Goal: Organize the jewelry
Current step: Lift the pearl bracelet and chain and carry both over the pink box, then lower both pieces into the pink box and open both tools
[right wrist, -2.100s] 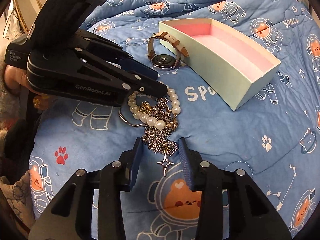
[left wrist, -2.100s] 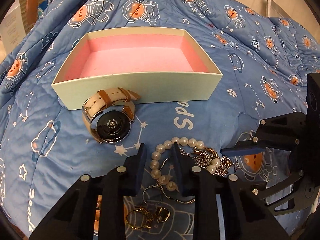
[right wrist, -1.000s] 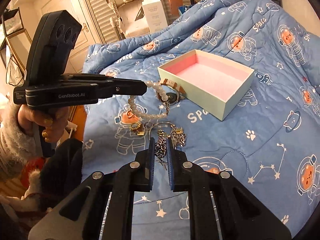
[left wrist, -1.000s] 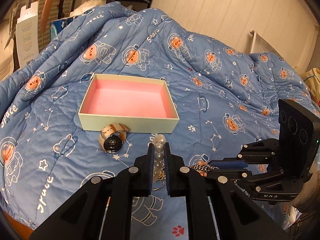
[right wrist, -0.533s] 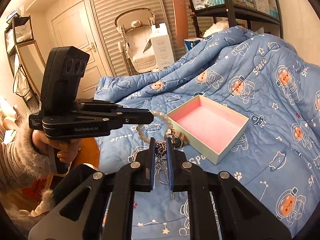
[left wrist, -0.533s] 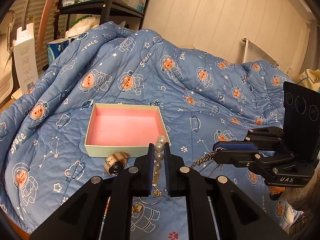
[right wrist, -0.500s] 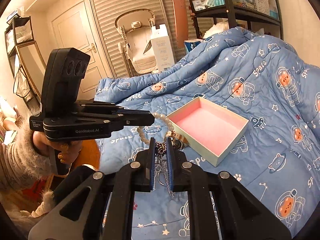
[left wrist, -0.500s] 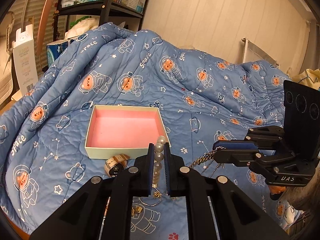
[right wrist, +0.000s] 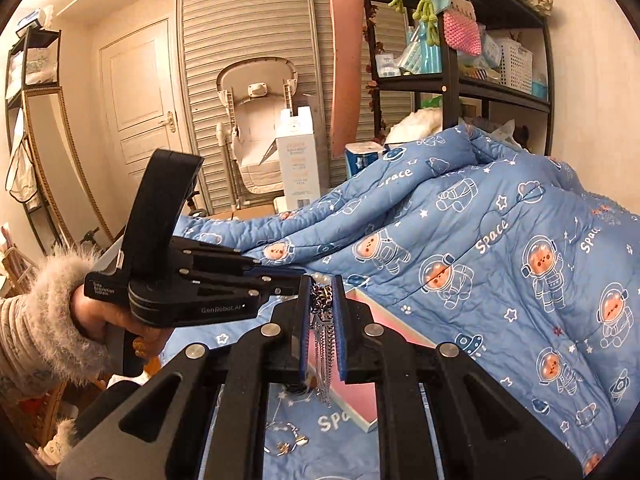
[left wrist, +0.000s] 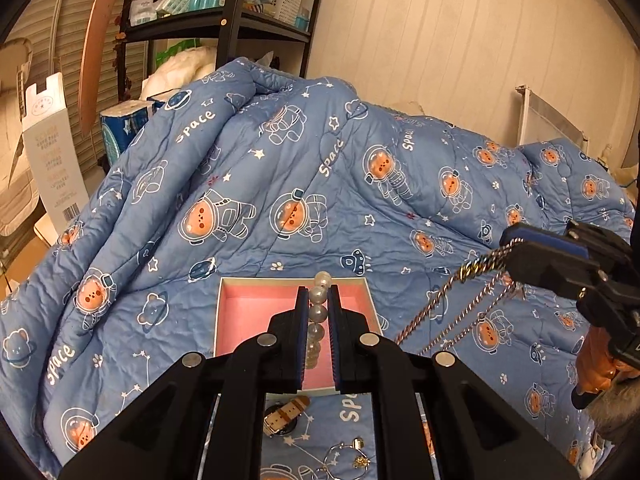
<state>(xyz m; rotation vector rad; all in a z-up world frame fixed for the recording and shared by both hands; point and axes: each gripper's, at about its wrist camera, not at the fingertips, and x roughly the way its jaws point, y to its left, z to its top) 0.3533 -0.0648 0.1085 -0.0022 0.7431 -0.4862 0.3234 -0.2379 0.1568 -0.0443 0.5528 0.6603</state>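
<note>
Two handheld grippers are raised above a bed covered by a blue astronaut-print quilt (left wrist: 248, 184). The landmark is an open box (left wrist: 256, 312) with a pink lining, resting on the quilt; no jewelry shows in the part of it that is visible. The left gripper (left wrist: 318, 334) is clamped on a pearl bracelet (left wrist: 319, 312), held in the air above the box. The right gripper (right wrist: 322, 334) is pinched on a silver chain necklace (left wrist: 460, 300), which hangs to the right of the box. In front of the box, a watch (left wrist: 282, 418) with a tan strap and a small gold hoop piece (left wrist: 346, 456) lie on the quilt. The sorting looks barely begun: two pieces are lifted, none is seen boxed, and two remain.
</note>
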